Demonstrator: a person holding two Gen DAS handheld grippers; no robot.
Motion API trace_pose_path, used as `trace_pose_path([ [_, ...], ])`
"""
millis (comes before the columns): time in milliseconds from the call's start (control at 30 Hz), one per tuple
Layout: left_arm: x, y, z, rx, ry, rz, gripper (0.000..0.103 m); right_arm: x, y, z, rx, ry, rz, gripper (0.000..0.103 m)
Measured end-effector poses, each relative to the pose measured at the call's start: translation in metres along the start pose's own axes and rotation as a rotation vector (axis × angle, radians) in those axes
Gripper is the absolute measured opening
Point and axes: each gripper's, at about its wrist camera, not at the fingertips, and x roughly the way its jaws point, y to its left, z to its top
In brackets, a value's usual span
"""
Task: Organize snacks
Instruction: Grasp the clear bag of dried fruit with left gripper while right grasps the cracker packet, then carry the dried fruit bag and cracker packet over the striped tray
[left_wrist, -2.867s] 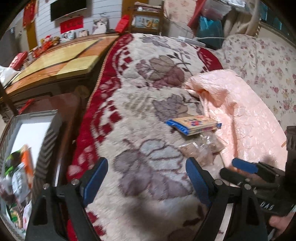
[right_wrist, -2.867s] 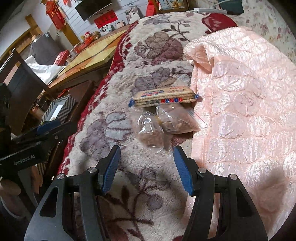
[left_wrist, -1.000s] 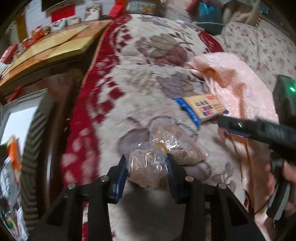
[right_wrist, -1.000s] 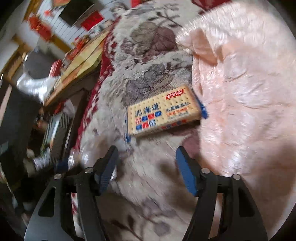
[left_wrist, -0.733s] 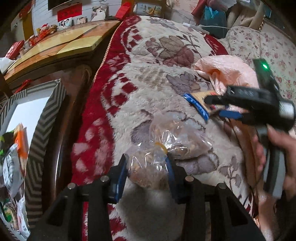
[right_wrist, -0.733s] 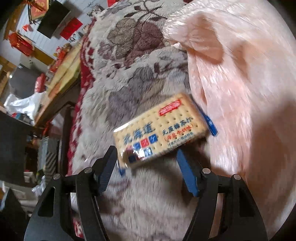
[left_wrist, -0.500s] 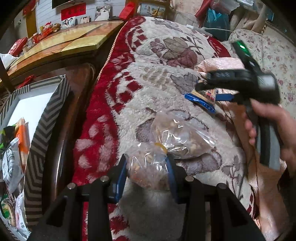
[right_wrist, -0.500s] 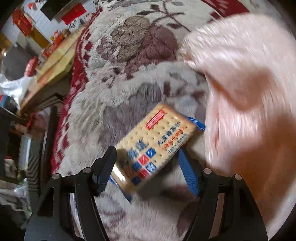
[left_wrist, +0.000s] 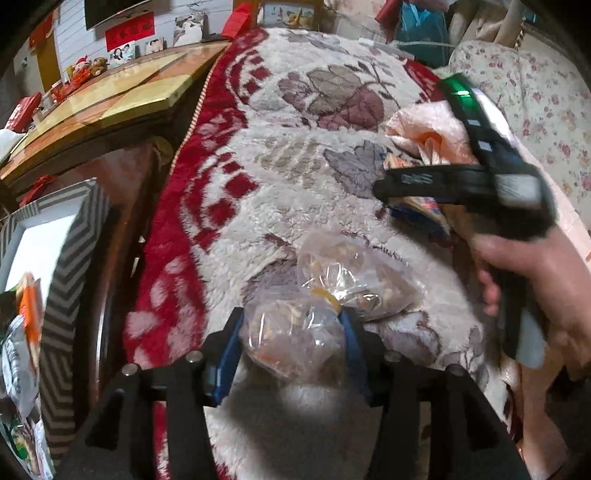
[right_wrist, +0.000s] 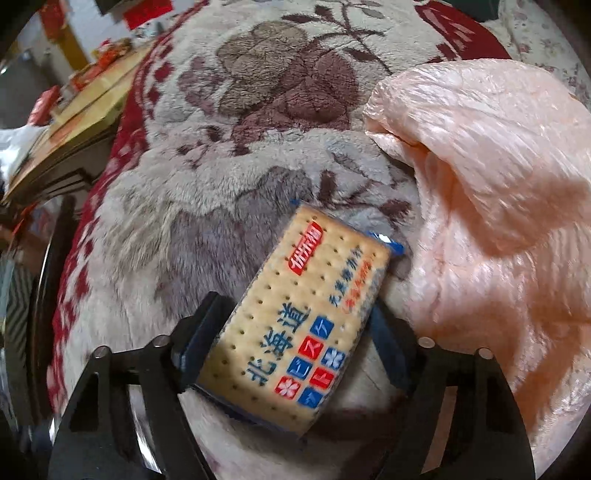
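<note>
The cracker packet (right_wrist: 295, 321) was seen lying flat on the plush floral blanket (right_wrist: 207, 206), its near half set between the jaws of the right gripper (right_wrist: 291, 339). Those jaws were closing; a blue pad stood along each long edge of the packet, but whether they yet pressed on it could not be told, and the packet was not yet lifted. Just beyond the right jaw lay the crumpled pink quilt (right_wrist: 487, 184), touching the packet's far corner.

The clear snack bag (left_wrist: 295, 332) was framed between the jaws of the left gripper (left_wrist: 291, 350). These jaws were opening, though the pads were still seen against the bag's sides, and the bag rested on the blanket. A second clear bag (left_wrist: 351, 277) lay just ahead of the jaws, touching the first. Farther ahead and to the right, the person's hand (left_wrist: 535, 280) was seen around the right gripper's handle.

Well to the left of the left jaw, past the blanket's red border, the striped box (left_wrist: 70, 258) was seen, already holding several packets (left_wrist: 22, 332). Part of the sorting was therefore judged done, while three snacks remained on the blanket, presumably to be carried to that box. A wooden bench (left_wrist: 110, 99) stood beyond it.
</note>
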Motion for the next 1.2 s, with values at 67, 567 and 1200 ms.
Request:
trace_pose_path([
  [67,0.004,0.0,-0.001,-0.008,0.005,-0.007,0.052,-0.009,-0.005,-0.01,-0.026,-0.007,0.037,0.056],
  [567,-0.038,0.018,-0.034,-0.063,-0.012,-0.017,0.04,-0.083,0.004,-0.115,-0.091,-0.055,0.234,0.054],
  [1200,-0.113,0.046,-0.062,-0.11,-0.144,0.053,0.039,-0.134,0.067,-0.147,-0.179,-0.088,0.316,0.054],
])
